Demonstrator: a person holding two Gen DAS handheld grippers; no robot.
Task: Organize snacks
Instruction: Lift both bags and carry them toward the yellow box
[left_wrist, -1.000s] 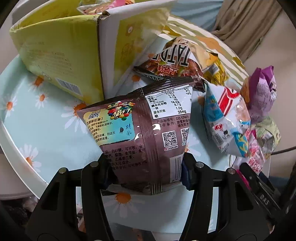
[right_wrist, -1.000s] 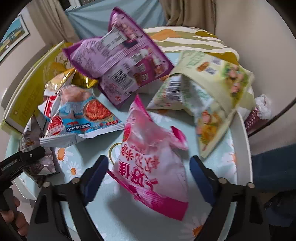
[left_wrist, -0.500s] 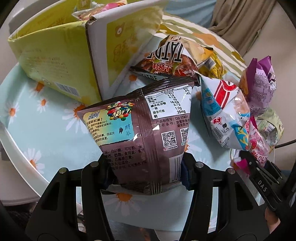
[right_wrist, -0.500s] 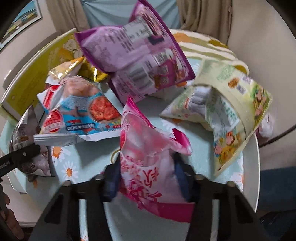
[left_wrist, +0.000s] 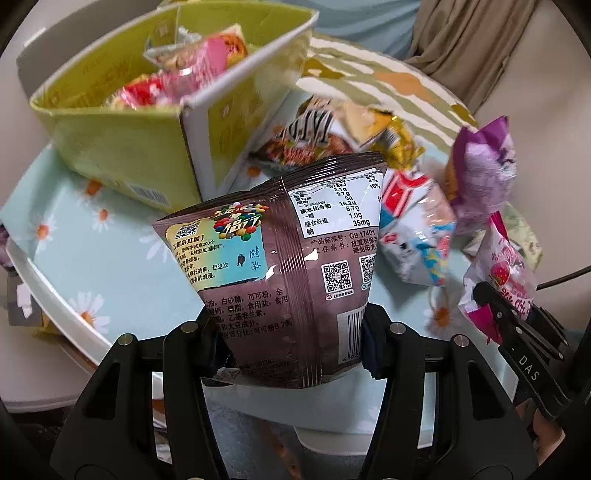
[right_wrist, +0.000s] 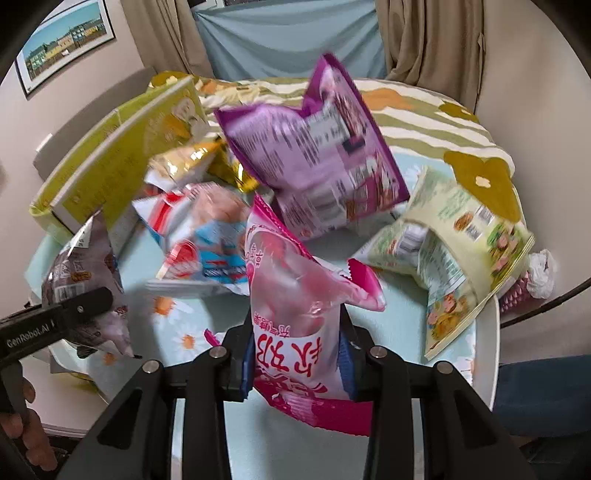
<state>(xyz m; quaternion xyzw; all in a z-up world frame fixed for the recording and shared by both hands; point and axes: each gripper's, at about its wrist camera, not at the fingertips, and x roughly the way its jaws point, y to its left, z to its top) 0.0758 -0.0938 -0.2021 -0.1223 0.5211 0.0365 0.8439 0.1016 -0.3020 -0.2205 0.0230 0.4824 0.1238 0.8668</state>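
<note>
Both fisheye views look steeply down from just behind their own fingers, close over the round table (left_wrist: 74, 236) — the left from its near-left edge, facing the yellow box (left_wrist: 122, 155); the right from the near-right edge. Both share the purple bag (right_wrist: 314, 155) and the table's middle.

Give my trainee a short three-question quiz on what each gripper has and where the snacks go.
1. True or false: the left gripper is shut on the brown candy bag.
2. What does the right gripper hold? A) purple snack bag B) pink snack bag C) pale green snack bag
3. Fill in: several snacks already lie inside the yellow-green cardboard ____.

Key:
1. True.
2. B: the pink snack bag. The purple snack bag and the pale green snack bag are out on the daisy-print tablecloth, in no gripper.
3. Box.
</note>
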